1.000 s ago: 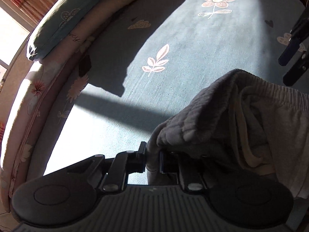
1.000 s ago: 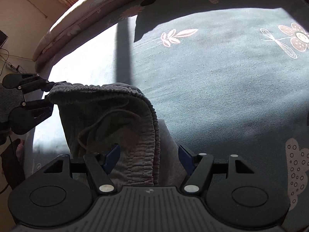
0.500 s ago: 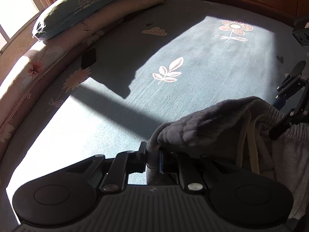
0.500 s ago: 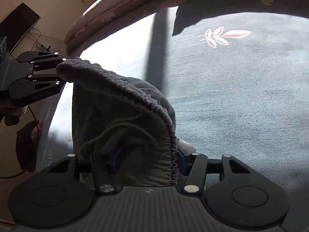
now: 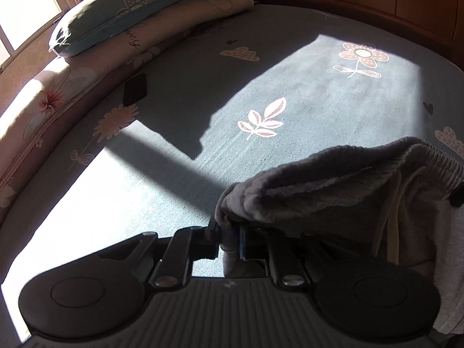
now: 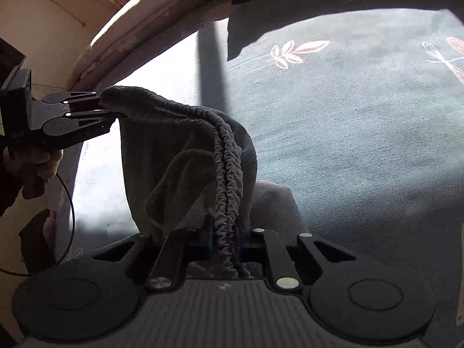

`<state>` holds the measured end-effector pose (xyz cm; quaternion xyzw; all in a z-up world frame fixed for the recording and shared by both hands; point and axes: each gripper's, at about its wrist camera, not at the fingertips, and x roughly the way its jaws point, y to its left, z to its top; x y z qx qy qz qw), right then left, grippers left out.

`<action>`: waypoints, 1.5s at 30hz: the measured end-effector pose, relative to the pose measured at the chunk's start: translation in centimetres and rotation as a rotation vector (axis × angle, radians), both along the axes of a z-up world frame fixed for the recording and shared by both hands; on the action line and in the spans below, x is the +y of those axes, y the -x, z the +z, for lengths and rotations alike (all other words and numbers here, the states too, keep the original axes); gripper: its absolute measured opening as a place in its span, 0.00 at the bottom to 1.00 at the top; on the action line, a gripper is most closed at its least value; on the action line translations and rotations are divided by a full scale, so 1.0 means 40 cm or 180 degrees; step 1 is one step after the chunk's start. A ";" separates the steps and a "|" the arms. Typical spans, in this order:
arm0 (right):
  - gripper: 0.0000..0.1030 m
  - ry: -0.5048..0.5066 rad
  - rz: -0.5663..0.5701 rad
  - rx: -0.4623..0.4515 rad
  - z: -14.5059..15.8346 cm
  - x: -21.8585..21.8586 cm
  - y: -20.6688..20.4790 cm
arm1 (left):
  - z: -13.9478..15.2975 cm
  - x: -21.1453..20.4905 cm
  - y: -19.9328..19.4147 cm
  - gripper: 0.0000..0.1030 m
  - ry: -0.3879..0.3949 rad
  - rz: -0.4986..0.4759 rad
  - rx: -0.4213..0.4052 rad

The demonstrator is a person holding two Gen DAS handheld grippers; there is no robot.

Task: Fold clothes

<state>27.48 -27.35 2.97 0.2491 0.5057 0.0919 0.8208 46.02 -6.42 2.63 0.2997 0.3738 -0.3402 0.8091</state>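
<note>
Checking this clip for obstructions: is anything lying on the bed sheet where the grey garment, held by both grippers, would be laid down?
Nothing visible does. The grey garment hangs between the left gripper and right gripper, both shut on its waistband. The bed sheet ahead lies bare; the pillows sit at its far edge.

colours and patterns

the bedsheet (image 5: 290, 87) is blue-grey, printed with pale pink flowers, leaves and clouds outlined in white. the sweatpants (image 5: 333, 197) are grey with a cream drawstring. at far left, the upper pillow (image 5: 130, 8) is teal with a flower print; the lower pillow (image 5: 179, 14) is beige with dark script. both grippers are black with blue pads.
</note>
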 end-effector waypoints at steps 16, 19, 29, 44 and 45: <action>0.15 0.1214 -0.0536 0.0416 0.017 -0.388 0.131 | -0.080 -0.768 0.055 0.10 0.0334 -0.0980 -0.0318; 0.15 0.1370 -0.0632 0.0574 -0.011 -0.473 0.154 | -0.121 -0.890 0.069 0.10 0.0341 -0.1041 -0.0089; 0.25 0.1582 -0.0935 0.0918 -0.132 -0.569 0.178 | -0.142 -0.814 0.124 0.31 0.0309 -0.0976 0.0246; 0.32 0.0946 -0.0017 0.0304 -0.052 -0.267 0.001 | -0.082 -0.280 0.200 0.40 -0.0024 0.0180 0.0791; 0.32 0.0932 0.0081 0.0296 -0.051 -0.240 -0.004 | -0.083 -0.244 0.218 0.40 -0.0057 0.0211 0.0817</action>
